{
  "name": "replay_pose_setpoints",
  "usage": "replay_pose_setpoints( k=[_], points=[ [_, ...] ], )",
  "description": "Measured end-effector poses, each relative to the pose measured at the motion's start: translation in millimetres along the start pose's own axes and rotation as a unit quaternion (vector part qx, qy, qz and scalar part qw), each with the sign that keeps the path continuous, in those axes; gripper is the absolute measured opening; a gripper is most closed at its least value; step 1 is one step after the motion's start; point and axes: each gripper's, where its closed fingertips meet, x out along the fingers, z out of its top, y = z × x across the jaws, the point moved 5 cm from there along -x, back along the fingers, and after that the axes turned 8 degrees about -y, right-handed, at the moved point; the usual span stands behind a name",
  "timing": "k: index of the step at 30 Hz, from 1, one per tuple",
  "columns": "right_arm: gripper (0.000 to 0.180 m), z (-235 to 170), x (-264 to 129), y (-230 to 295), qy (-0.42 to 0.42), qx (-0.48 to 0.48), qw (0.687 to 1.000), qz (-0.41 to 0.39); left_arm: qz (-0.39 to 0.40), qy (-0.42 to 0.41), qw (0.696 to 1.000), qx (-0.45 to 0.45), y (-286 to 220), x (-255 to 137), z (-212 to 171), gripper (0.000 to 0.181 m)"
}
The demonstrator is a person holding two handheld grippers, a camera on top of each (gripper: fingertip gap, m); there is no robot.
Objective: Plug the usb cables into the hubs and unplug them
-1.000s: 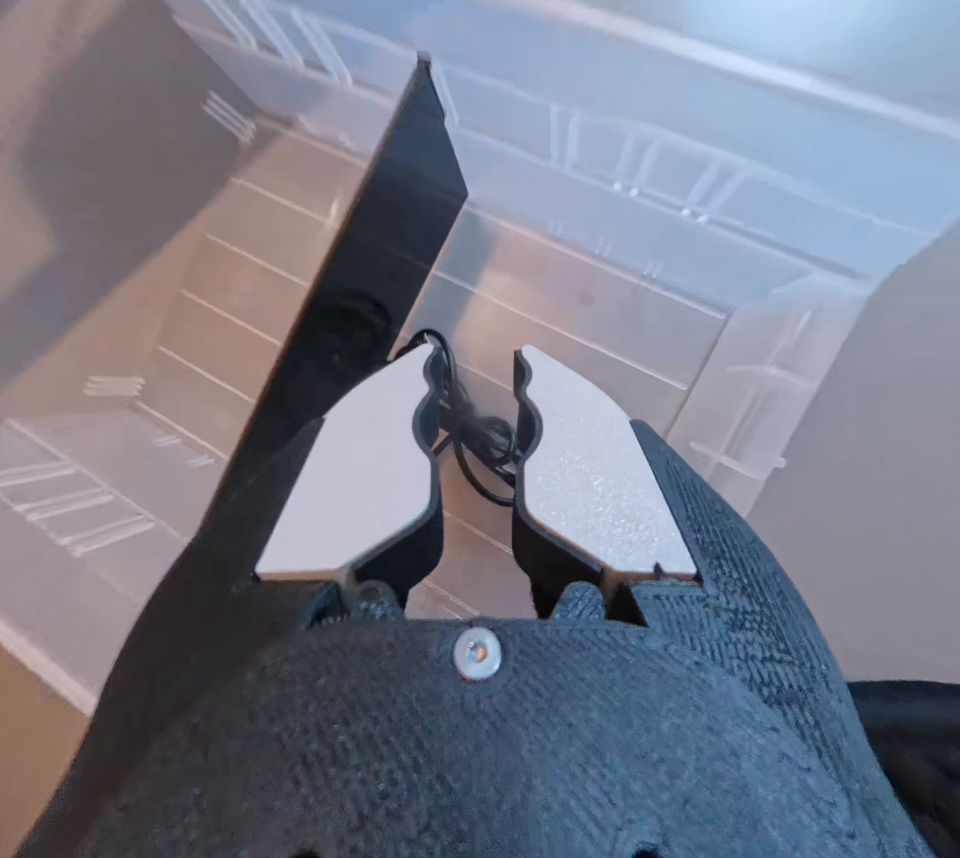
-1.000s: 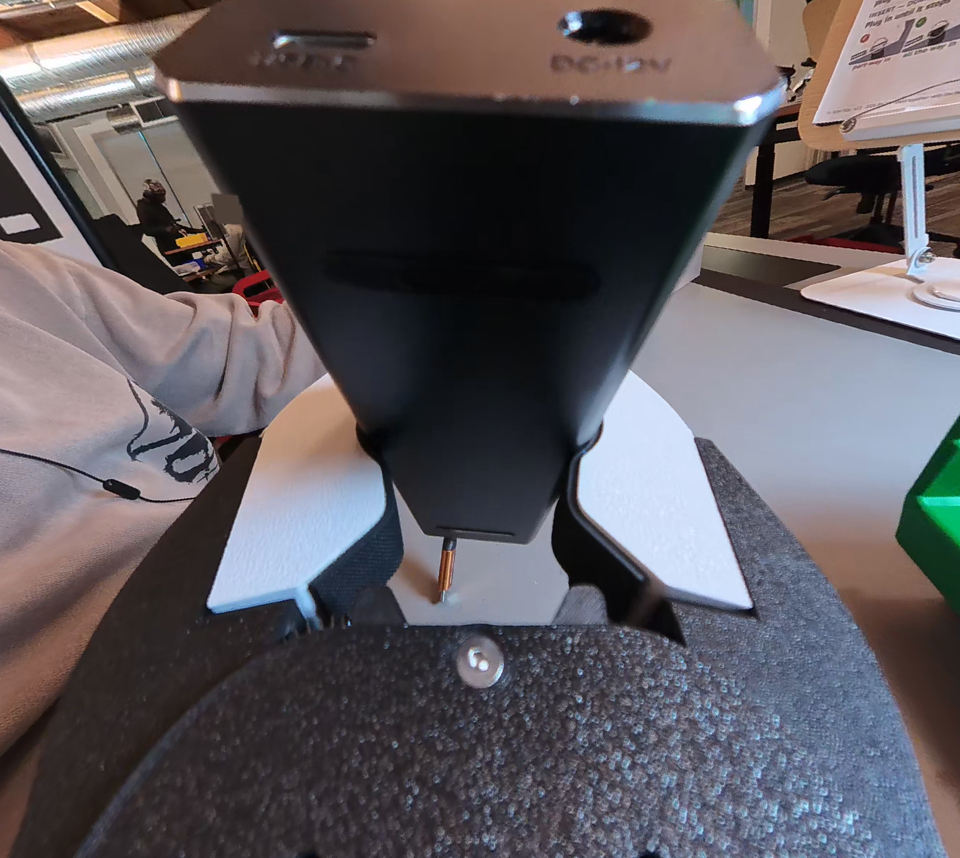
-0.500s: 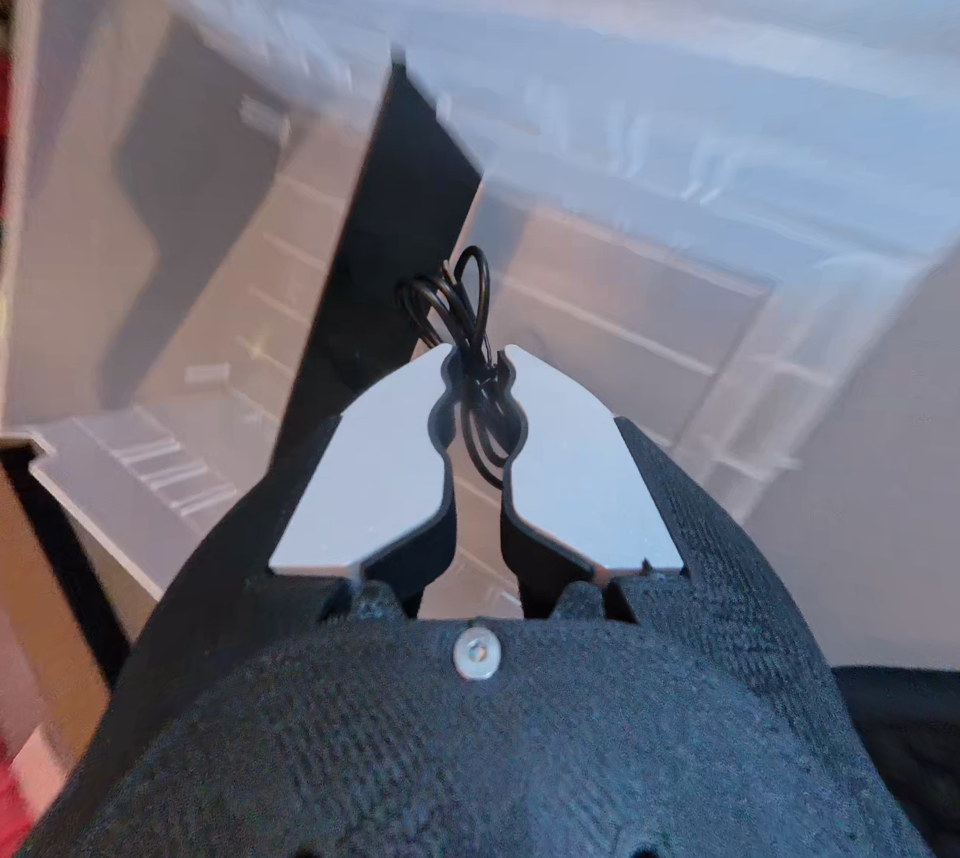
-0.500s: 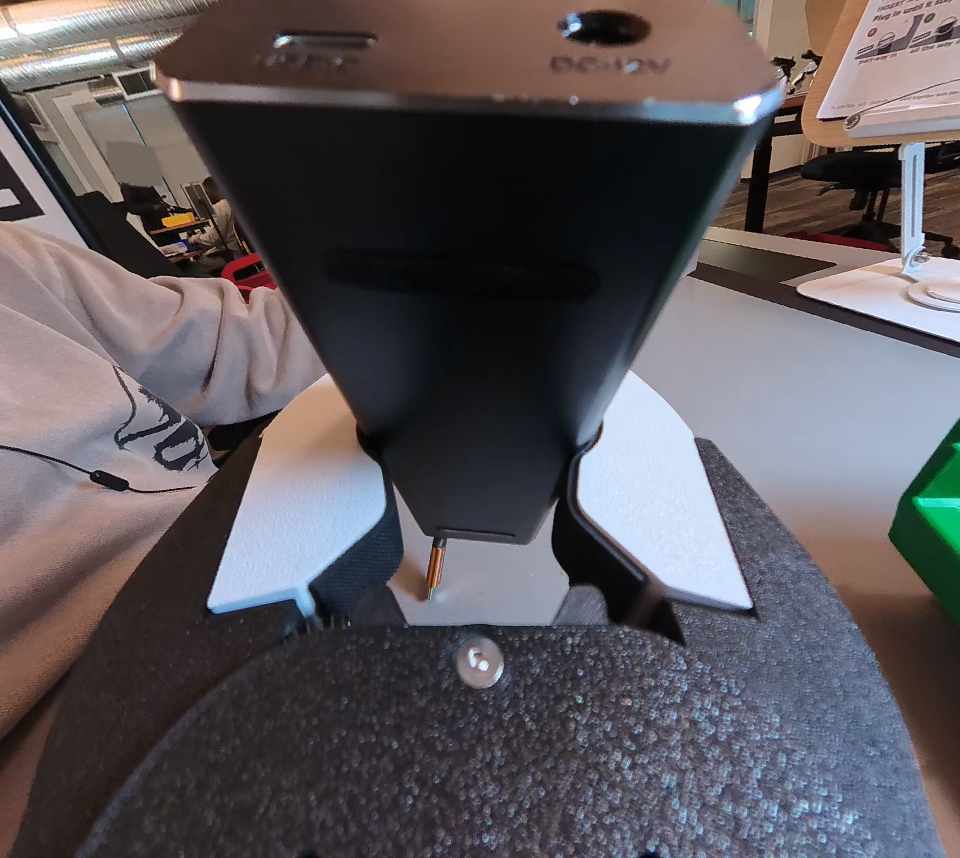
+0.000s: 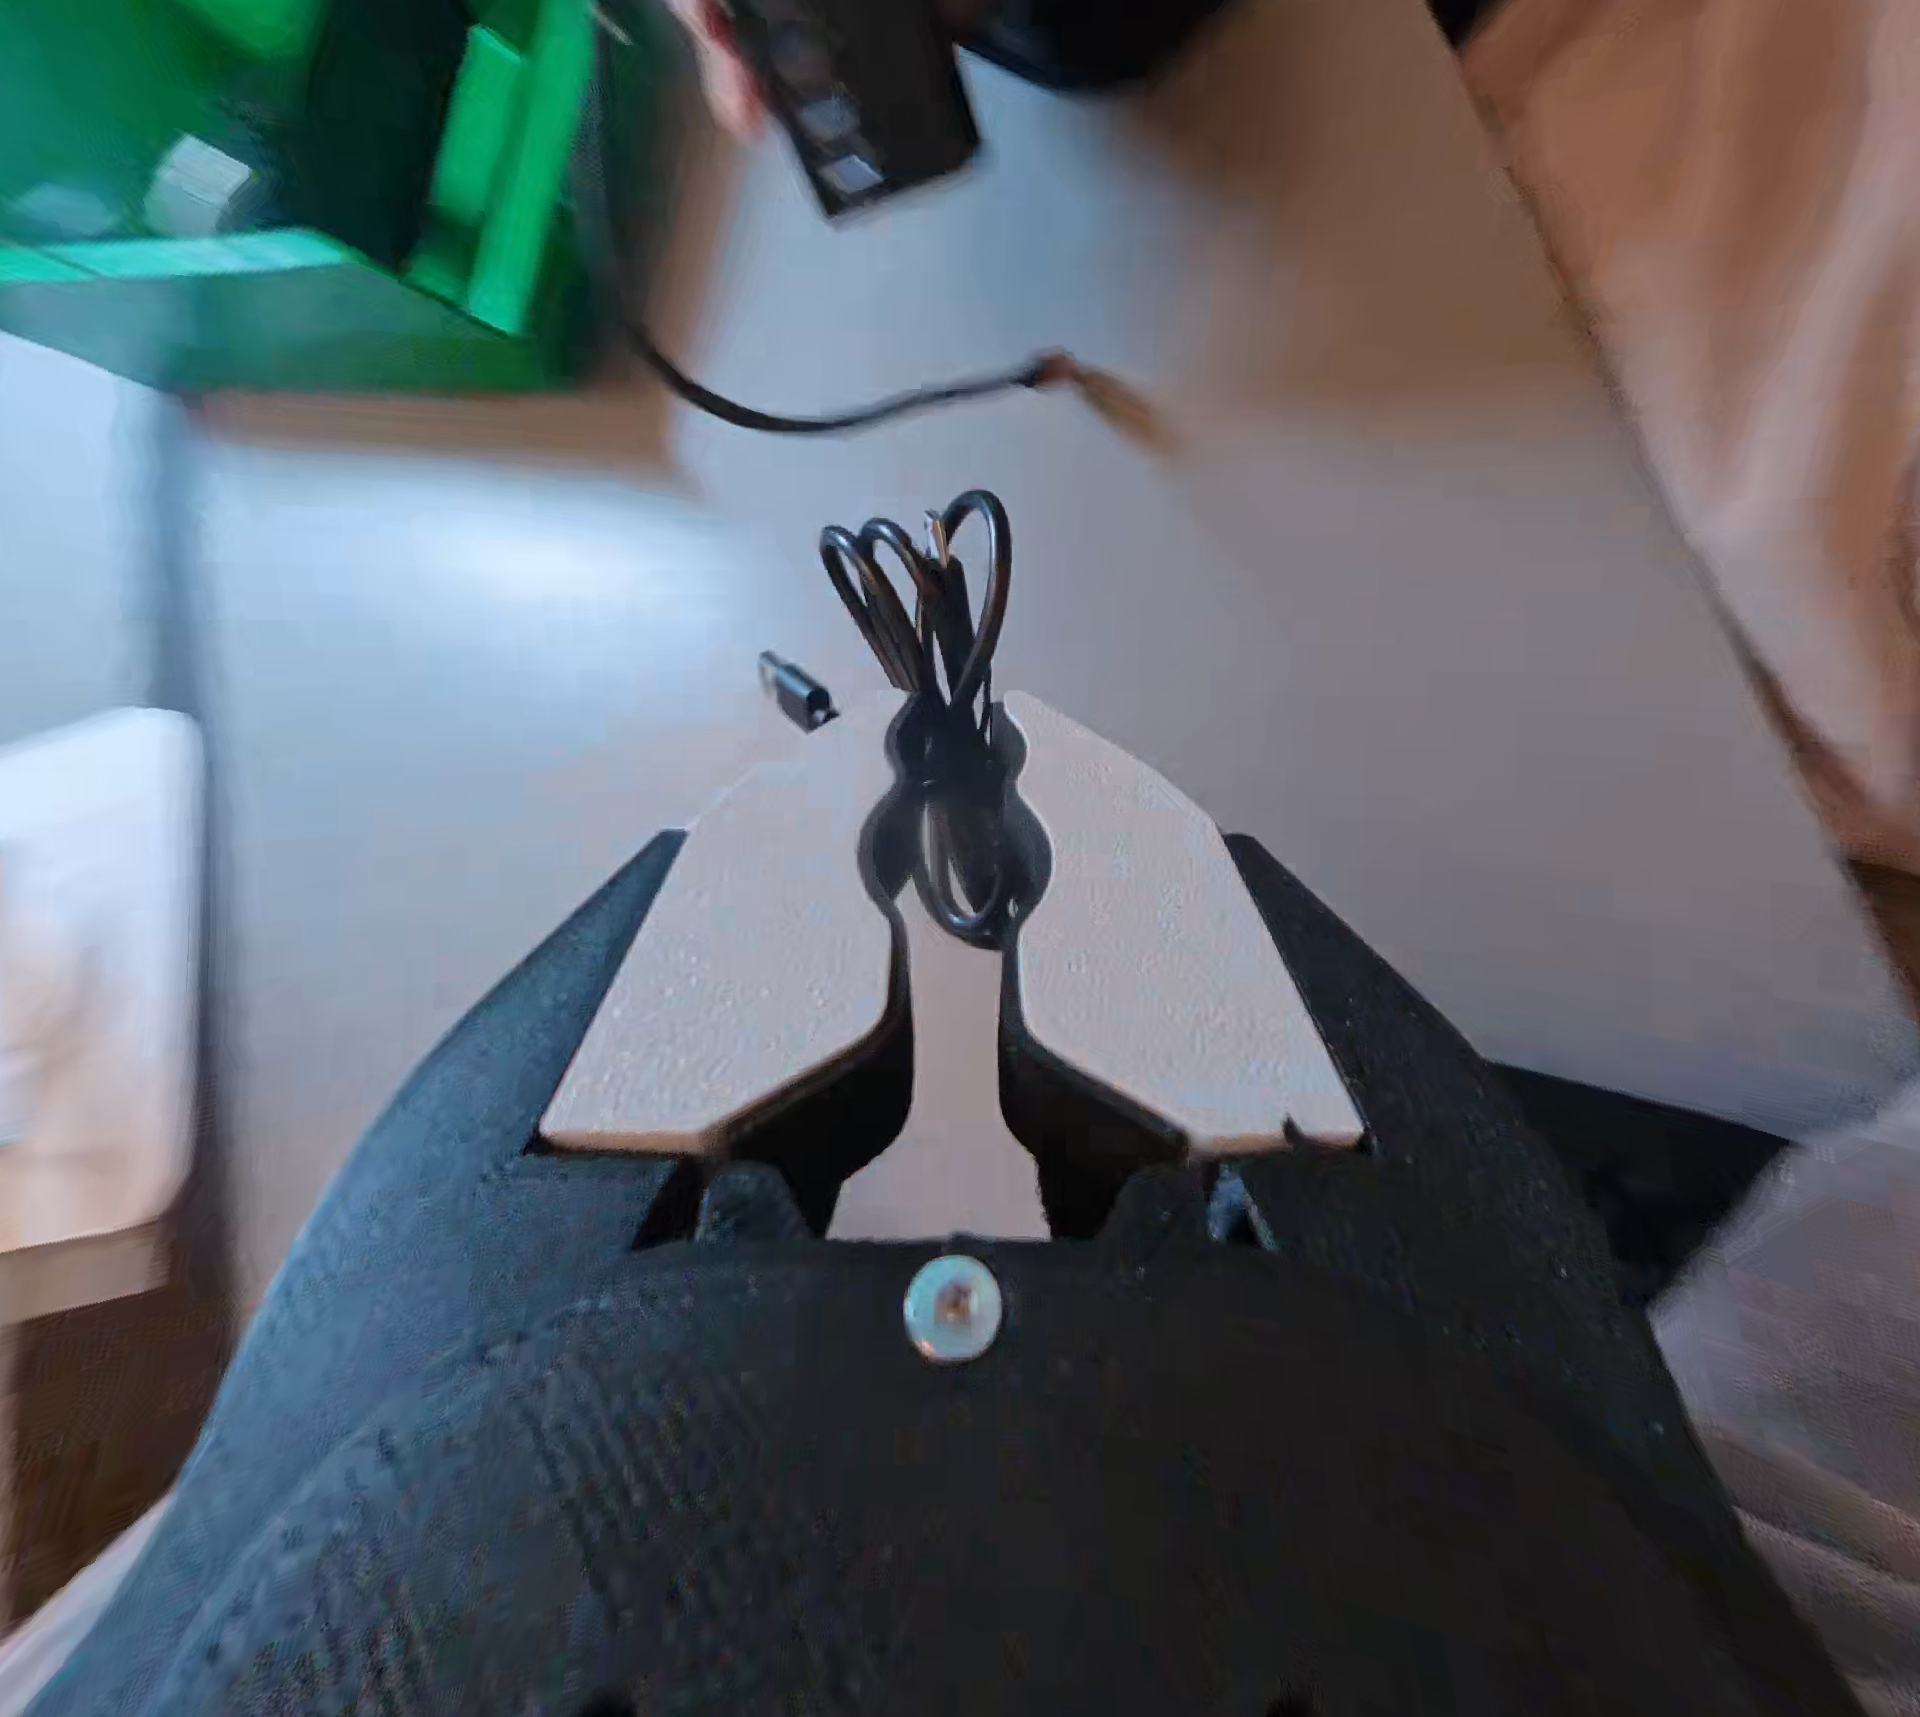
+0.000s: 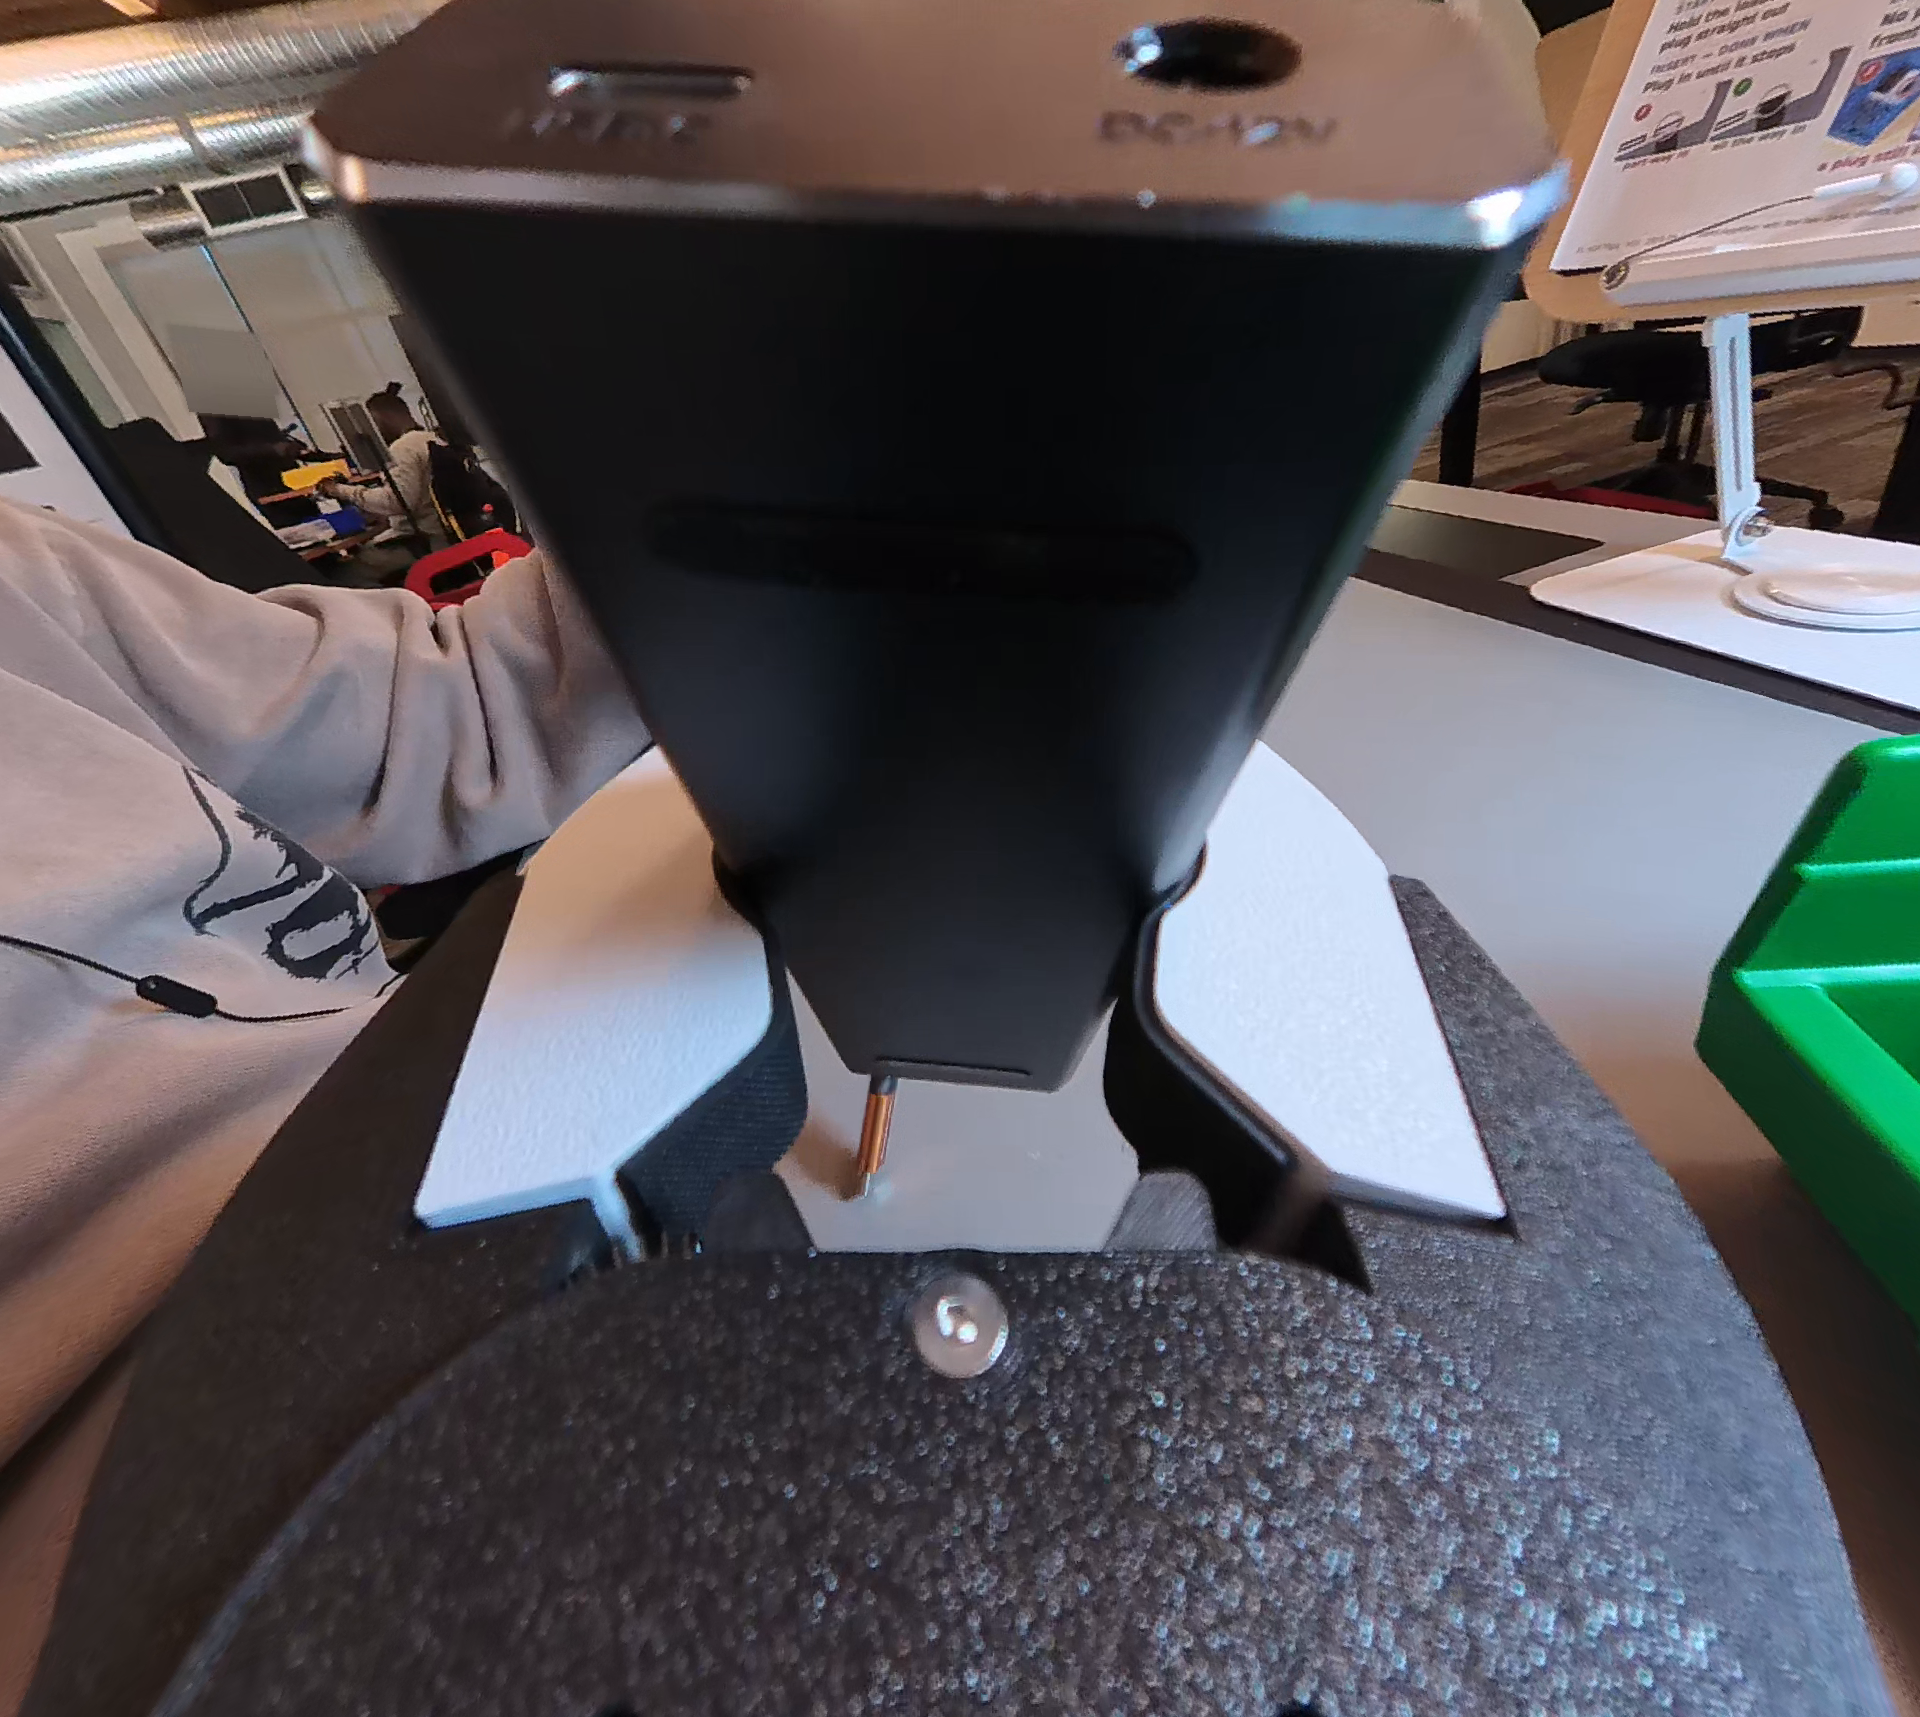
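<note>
Cable, a thin black bundled usb cable (image 5: 940,680), sits pinched in the nearly closed left gripper (image 5: 951,732) above the grey table (image 5: 1299,628). The right gripper (image 6: 961,992) clamps the upright black metal hub (image 6: 935,472). Likely fetching; next, the free plug (image 5: 795,696) needs regrasping and aligning with a port.

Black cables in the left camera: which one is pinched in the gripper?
The coiled black cable bundle, squeezed between the left gripper fingertips. The other black cable lies loose on the table beside the green bin.
</note>
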Motion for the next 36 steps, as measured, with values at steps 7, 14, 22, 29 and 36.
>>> replay_pose_setpoints(
  k=[7, 14, 22, 29, 36],
  points=[
    [0.073, 3.6, -2.5, -0.7, -0.005, -0.007, 1.000, -0.004, -0.116, 0.076, 0.987, -0.082, -12.4, 50.9, -32.1, 0.024],
    [0.073, 6.1, -3.2, 0.4, -0.011, -0.011, 1.000, -0.005, -0.092, 0.065, 0.988, -0.104, -8.0, 78.6, -36.3, 0.027],
    [0.073, 3.7, -5.4, -8.7, -0.009, -0.007, 1.000, -0.025, -0.023, 0.077, 0.995, -0.062, -38.5, 111.1, -36.3, 0.026],
    [0.073, -3.9, -3.1, -10.9, 0.004, -0.005, 1.000, -0.023, -0.020, 0.139, 0.979, -0.147, -60.4, 108.0, -58.1, 0.026],
    [0.072, -7.9, -0.3, 6.2, 0.005, -0.006, 0.998, 0.059, -0.014, 0.138, 0.981, -0.133, -57.6, 111.3, -61.8, 0.012]
  ],
)
